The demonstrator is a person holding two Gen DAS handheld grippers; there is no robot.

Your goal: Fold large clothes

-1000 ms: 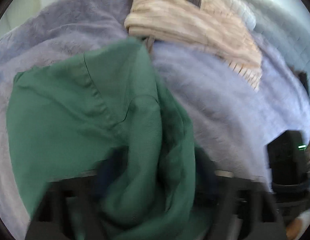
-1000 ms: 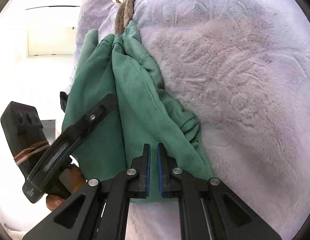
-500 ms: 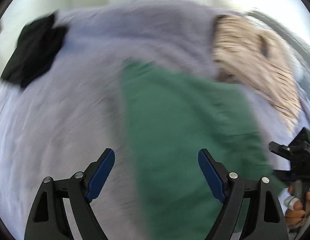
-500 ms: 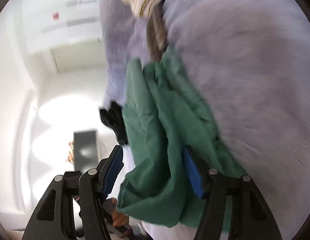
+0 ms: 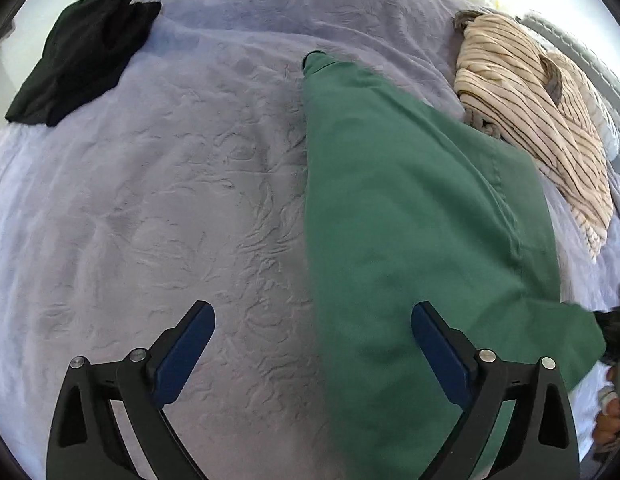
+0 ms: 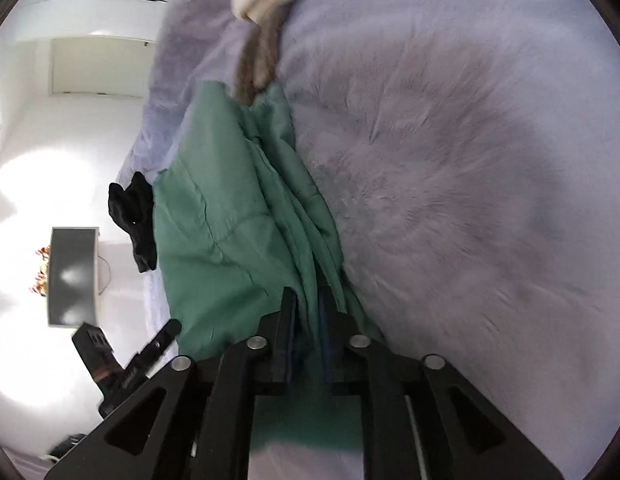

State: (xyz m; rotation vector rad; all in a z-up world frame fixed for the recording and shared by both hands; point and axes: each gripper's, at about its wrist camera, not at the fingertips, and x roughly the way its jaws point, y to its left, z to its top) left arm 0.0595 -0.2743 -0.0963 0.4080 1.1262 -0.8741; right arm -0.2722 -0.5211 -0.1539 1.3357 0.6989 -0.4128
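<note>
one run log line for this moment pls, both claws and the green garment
left claw: open, empty | right claw: just closing on green garment edge | garment on lilac blanket

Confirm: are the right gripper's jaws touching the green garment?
Touching. The right wrist view shows the right gripper with jaws just closed onto a bunched fold of the green garment.

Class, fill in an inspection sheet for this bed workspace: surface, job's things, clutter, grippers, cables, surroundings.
Surface: lilac plush blanket, wrinkled.
Job's things: green garment spread along the bed, one end bunched.
Clutter: black garment at the far corner; striped beige garment beside the green one.
Grippers: left gripper open, holding nothing; right gripper has just been closing, fingers pinching bunched green cloth.
Cables: nothing seen.
Surroundings: white walls, grey box off the bed.
</note>
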